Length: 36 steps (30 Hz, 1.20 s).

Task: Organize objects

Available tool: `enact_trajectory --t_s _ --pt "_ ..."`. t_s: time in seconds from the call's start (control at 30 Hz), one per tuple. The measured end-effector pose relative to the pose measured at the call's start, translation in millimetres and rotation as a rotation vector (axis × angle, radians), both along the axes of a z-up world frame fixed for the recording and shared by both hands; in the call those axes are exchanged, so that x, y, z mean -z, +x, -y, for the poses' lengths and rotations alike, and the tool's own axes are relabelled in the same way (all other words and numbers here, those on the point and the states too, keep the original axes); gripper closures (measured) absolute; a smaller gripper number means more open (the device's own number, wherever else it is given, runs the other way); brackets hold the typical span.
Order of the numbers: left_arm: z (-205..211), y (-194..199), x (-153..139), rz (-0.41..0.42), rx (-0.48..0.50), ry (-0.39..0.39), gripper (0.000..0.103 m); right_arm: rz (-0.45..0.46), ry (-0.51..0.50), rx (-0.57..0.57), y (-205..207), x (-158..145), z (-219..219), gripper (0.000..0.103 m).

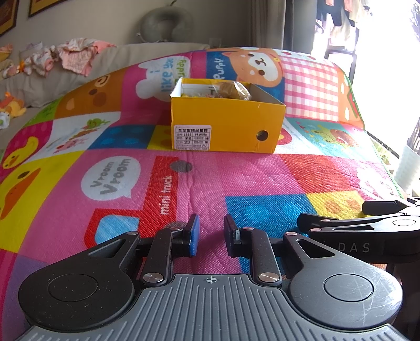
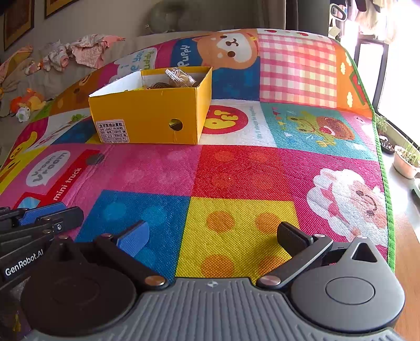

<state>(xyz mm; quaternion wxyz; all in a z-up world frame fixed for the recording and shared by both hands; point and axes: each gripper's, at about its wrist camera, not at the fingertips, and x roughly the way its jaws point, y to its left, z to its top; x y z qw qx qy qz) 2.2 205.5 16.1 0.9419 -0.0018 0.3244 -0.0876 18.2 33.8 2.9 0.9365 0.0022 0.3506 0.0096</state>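
Observation:
A yellow cardboard shoe box (image 1: pixel 225 126) (image 2: pixel 147 118) stands open-topped on a colourful cartoon play mat (image 1: pixel 236 183) (image 2: pixel 236 170). Clear-wrapped brown snacks (image 1: pixel 233 90) (image 2: pixel 181 77) lie inside it; the rest of its contents are hidden by the walls. My left gripper (image 1: pixel 211 230) hovers low over the mat, well short of the box, its jaws a narrow gap apart with nothing between them. My right gripper (image 2: pixel 214 236) is beside it to the right, jaws spread wide and empty. Each gripper shows at the edge of the other's view (image 1: pixel 346 212) (image 2: pixel 60 213).
A grey sofa behind the mat carries crumpled clothes (image 1: pixel 76 55), plush toys (image 1: pixel 13 105) and a neck pillow (image 1: pixel 164 25). The mat's green right edge (image 2: pixel 386 170) borders wooden floor with potted plants (image 2: pixel 407 160) by a bright window.

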Motion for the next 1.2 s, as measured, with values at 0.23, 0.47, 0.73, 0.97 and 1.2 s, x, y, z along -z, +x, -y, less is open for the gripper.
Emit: enact_trajectory --t_s 0.23,0.47,0.73,0.97,1.2 --pt "-0.3 0.0 0.1 -0.001 0.000 -0.002 0.081 0.012 0.003 0.000 -1.9 0.2 1.5 0.000" --pt "-0.5 -0.1 0.0 -0.001 0.000 -0.003 0.081 0.025 -0.003 0.003 -3.3 1.4 1.5 0.000" --pt "4.7 -1.2 0.8 0.001 0.001 0.017 0.080 0.027 0.002 -0.009 -3.3 2.4 2.5 0.000" --pt "5.5 -1.9 0.6 0.001 0.001 0.011 0.081 0.027 0.001 -0.012 -2.8 1.6 2.8 0.000" --pt "5.4 -2.5 0.4 -0.001 0.001 -0.004 0.080 0.027 -0.002 -0.013 -2.0 1.4 4.4 0.000"
